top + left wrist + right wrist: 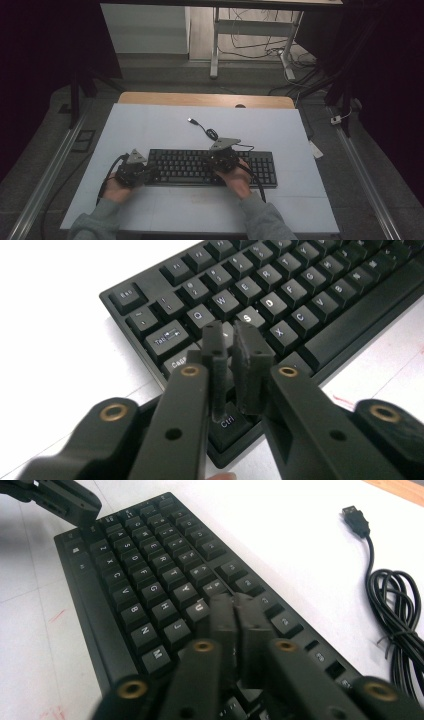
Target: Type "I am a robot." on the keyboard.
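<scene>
Two grippers sit over the black keyboard (212,168), which lies flat on the white table mat (150,125), its cable (210,134) coiled just behind its far edge and the USB plug (191,120) lying loose, connected to nothing. I have the left gripper (235,335) at the keyboard's left end; in the left gripper view its jaws stand a narrow slit apart, holding nothing, tips hovering over the A and S keys near Tab and Caps. The right gripper (234,605) is over the keyboard's middle-right part, jaws likewise almost together and empty, tips near the U and J keys, though blur keeps me from telling whether they touch a key.

I judge the work, pressing or typing on keys with the jaw tips, to be underway. How many presses are finished I cannot tell from here. What seems left: lowering each tip onto its next key.
</scene>
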Motion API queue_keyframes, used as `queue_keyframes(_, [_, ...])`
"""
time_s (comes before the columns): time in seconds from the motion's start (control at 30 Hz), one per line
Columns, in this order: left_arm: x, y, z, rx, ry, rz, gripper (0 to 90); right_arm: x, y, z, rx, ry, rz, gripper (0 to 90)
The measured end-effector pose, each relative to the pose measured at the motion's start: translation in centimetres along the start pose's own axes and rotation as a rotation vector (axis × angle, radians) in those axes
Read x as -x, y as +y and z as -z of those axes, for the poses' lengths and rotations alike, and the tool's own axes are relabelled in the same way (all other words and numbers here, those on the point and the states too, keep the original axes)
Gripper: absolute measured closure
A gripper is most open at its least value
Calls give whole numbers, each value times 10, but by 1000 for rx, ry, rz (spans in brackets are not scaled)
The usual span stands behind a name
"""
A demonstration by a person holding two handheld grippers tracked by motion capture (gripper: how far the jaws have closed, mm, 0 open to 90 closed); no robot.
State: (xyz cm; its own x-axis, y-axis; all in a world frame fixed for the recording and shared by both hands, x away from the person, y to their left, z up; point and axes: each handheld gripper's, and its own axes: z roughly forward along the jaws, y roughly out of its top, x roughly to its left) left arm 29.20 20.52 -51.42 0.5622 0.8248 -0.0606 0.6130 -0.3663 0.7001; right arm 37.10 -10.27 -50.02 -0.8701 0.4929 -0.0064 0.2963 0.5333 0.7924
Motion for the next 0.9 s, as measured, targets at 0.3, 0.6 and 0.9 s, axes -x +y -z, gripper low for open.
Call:
queue_keyframes(0.3, [-2,0,3,34,5,28,598,5,-3,12,40,8,-37,562])
queue_keyframes(0.6, [-3,0,4,42,0,38,458,9,-13,28,54,-8,-46,515])
queue_keyframes(0.9, [-6,1,7,58,6,79,350,18,-32,52,64,-35,-81,506])
